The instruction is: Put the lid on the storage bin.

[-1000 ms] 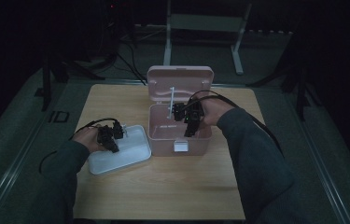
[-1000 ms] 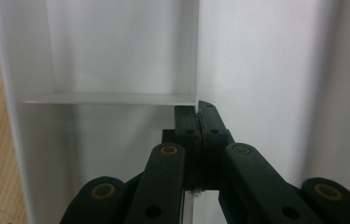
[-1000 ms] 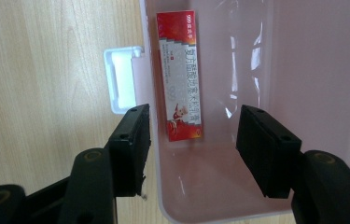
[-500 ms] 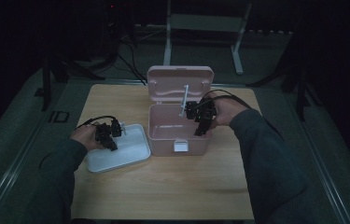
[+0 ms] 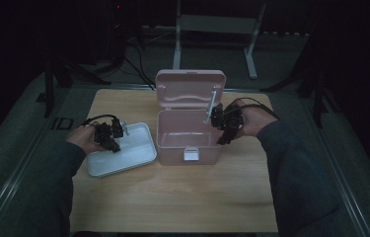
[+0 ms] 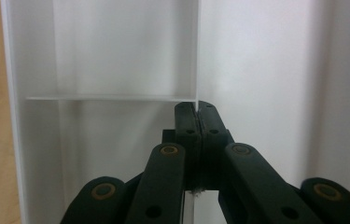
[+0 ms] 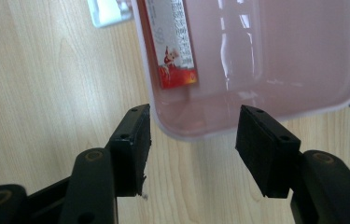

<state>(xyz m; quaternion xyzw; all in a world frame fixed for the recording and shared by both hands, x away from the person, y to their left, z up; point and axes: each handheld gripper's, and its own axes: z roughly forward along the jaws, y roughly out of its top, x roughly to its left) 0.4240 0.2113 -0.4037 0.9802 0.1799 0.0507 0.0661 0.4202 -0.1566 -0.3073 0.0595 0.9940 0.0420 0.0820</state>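
An open pink box stands mid-table with its lid raised. Inside it lies a red-and-white packet. My right gripper is at the box's right side, open; in the right gripper view a corner of the box sits just beyond the spread jaws, untouched. Left of the box is a white divided tray. My left gripper is over it. In the left gripper view the jaws are shut on the tray's thin divider wall.
The wooden table has free room in front of the box and tray. The box's white latch faces the person. A thin white stay props the lid. Dark floor, cables and a metal stand lie beyond the table.
My right gripper has moved from over the box's inside to its right side. My left gripper has risen a little, still gripping the tray's divider.
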